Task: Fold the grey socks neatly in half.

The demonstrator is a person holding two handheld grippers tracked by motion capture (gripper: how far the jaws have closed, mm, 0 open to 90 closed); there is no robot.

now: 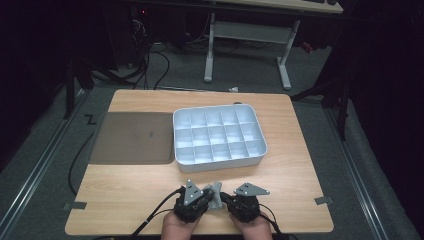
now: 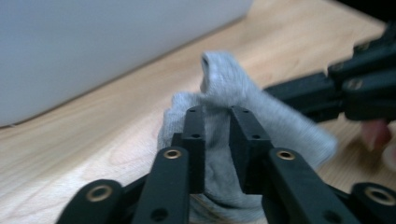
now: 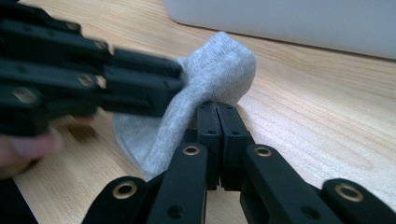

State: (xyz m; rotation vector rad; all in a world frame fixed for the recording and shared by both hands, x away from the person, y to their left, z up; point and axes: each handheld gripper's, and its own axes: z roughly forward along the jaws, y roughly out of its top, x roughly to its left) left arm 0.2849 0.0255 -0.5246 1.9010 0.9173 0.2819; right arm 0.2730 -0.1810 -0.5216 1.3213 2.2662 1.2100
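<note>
Grey sock [image 1: 216, 194] near the table's [image 1: 300, 165] front edge, just before the white compartment tray [image 1: 219, 135]. Left gripper [image 2: 217, 116] pinches a fold, jaws narrow; right gripper [image 3: 217, 109] is clamped onto its edge, apparently so the 2 can fold it.

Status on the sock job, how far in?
Early. Done: nothing stowed, the white divided tray shows no contents. In hand: the grey sock lies bunched on the table in front of the tray, left claw closed around a fold, right claw pinched at its edge. Left: everything after this handling.
</note>
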